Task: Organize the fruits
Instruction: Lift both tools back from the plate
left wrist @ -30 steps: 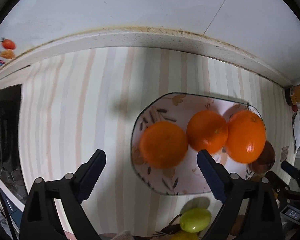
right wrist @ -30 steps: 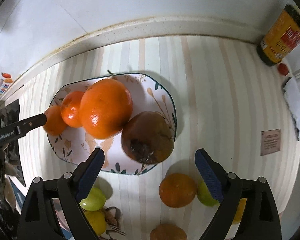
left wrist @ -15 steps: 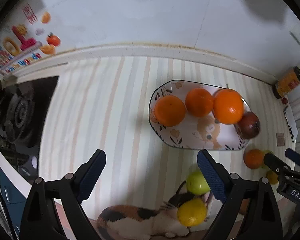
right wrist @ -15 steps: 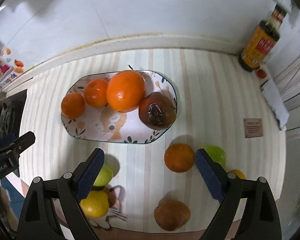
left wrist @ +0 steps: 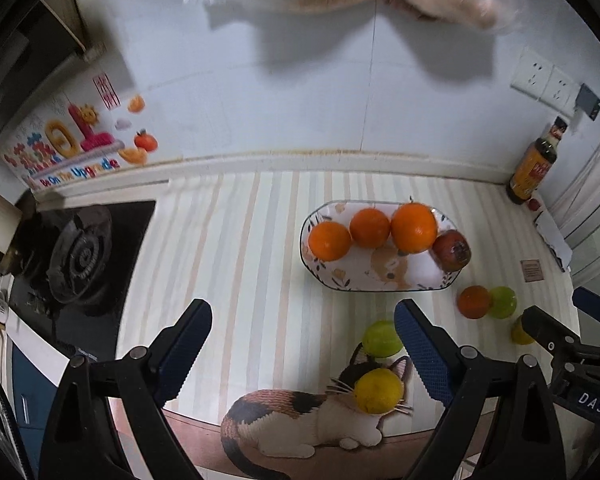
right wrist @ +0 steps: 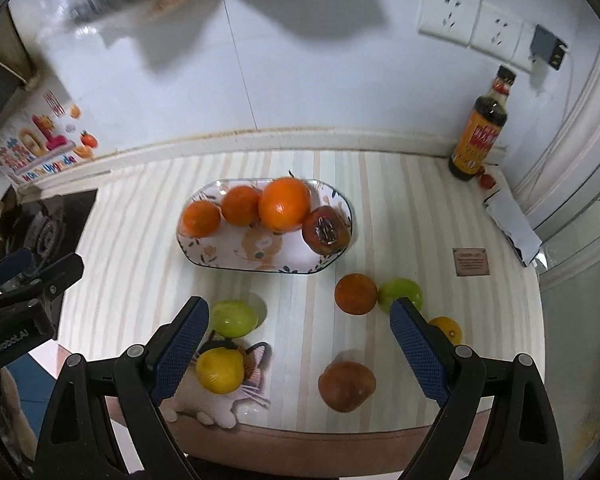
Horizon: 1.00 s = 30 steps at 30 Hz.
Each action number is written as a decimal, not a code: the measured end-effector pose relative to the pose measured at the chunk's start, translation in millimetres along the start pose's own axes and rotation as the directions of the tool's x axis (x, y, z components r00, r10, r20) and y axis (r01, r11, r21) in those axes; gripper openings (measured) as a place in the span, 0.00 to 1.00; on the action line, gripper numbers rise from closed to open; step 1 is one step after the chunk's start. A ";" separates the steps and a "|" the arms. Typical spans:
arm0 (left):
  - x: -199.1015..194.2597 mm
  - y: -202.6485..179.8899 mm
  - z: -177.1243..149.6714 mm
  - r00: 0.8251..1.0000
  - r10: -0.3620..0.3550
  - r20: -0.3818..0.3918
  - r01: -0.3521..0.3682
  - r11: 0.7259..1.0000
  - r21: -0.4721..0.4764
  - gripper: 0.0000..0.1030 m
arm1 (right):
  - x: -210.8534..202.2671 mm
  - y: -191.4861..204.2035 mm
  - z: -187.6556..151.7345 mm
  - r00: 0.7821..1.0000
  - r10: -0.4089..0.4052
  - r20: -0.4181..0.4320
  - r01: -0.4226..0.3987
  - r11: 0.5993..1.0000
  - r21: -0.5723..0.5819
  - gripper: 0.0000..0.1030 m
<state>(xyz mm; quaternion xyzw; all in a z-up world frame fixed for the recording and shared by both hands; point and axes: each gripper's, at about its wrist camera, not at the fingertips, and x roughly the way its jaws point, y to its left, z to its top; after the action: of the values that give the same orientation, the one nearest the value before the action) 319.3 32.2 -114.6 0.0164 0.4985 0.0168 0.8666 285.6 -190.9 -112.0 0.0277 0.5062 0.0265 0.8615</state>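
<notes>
A patterned oval plate (left wrist: 384, 280) (right wrist: 228, 258) on the striped counter holds three oranges (left wrist: 414, 227) (right wrist: 285, 204) and a dark red fruit (left wrist: 451, 249) (right wrist: 326, 229). Loose on the counter lie a green fruit (left wrist: 381, 338) (right wrist: 235, 318), a yellow fruit (left wrist: 379, 390) (right wrist: 220, 370), an orange (left wrist: 474, 301) (right wrist: 355, 293), another green fruit (left wrist: 502, 301) (right wrist: 400, 293), a small yellow fruit (right wrist: 446, 329) and a brown fruit (right wrist: 346, 386). My left gripper (left wrist: 300, 352) and right gripper (right wrist: 296, 348) are both open and empty, held high above the counter's near edge.
A gas stove (left wrist: 76, 256) lies at the left. A sauce bottle (right wrist: 479, 128) stands at the back right corner near wall sockets (right wrist: 472, 24). A cat picture (left wrist: 300, 416) is printed on the counter mat's near edge. A small card (right wrist: 471, 261) lies at the right.
Both grippers have pulled back and up from the plate, so the whole counter, stove and wall now show. Both stay open and empty. No fruit has moved.
</notes>
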 end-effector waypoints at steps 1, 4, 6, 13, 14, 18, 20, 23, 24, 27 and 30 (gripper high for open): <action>-6.2 0.5 -0.2 1.000 -0.007 0.009 0.008 1.000 -0.003 0.91 | -7.0 0.1 -0.8 1.000 0.004 0.009 -0.004 1.000 0.002 0.91; -21.6 0.9 -0.4 0.999 -0.022 0.029 0.022 1.000 -0.004 0.91 | -28.2 0.5 -4.8 0.999 0.006 0.037 -0.006 1.000 0.010 0.91; -29.9 0.3 -1.3 0.999 -0.034 0.040 0.034 0.999 -0.001 0.91 | -38.2 -1.3 -6.5 0.999 0.010 0.048 -0.011 1.000 0.021 0.91; -48.8 -7.7 -3.3 0.996 -0.052 0.072 0.049 0.998 0.030 0.91 | -57.5 -9.9 -13.8 0.997 0.020 0.070 -0.025 0.998 0.060 0.91; -49.9 -8.6 -3.5 0.996 -0.052 0.076 0.050 0.998 0.032 0.91 | -57.8 -11.3 -14.6 0.997 0.020 0.073 -0.025 0.998 0.065 0.91; -46.1 -12.7 -4.2 0.996 -0.069 0.057 0.067 0.997 0.035 0.91 | -50.2 -18.7 -17.4 0.998 0.043 0.054 -0.048 0.994 0.093 0.91; -39.2 -13.5 -5.6 0.996 -0.082 0.037 0.081 0.996 0.030 0.92 | -41.8 -23.7 -19.1 0.998 0.055 0.033 -0.058 0.992 0.110 0.91; -22.5 -14.1 -8.6 0.997 -0.081 -0.006 0.082 0.996 0.029 0.97 | -18.9 -33.8 -24.3 0.997 0.075 -0.031 -0.070 0.988 0.135 0.91; -15.8 -14.4 -10.3 0.996 -0.082 -0.022 0.082 0.996 0.028 0.97 | -7.2 -38.2 -27.6 0.995 0.075 -0.063 -0.066 0.987 0.143 0.91; 12.2 -18.1 -18.4 0.992 -0.078 -0.098 0.081 0.996 0.034 0.97 | 26.6 -49.7 -39.3 0.985 0.086 -0.148 -0.060 0.983 0.171 0.91; 43.8 -26.4 -30.6 0.977 -0.079 -0.198 0.090 0.995 0.048 0.97 | 67.9 -64.4 -56.2 0.965 0.099 -0.244 -0.047 0.976 0.211 0.91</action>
<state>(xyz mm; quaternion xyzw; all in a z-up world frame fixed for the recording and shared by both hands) 315.2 8.2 -169.0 0.0178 0.5818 -0.0326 0.8125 270.6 -248.9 -203.2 0.1309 0.6107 0.0097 0.7809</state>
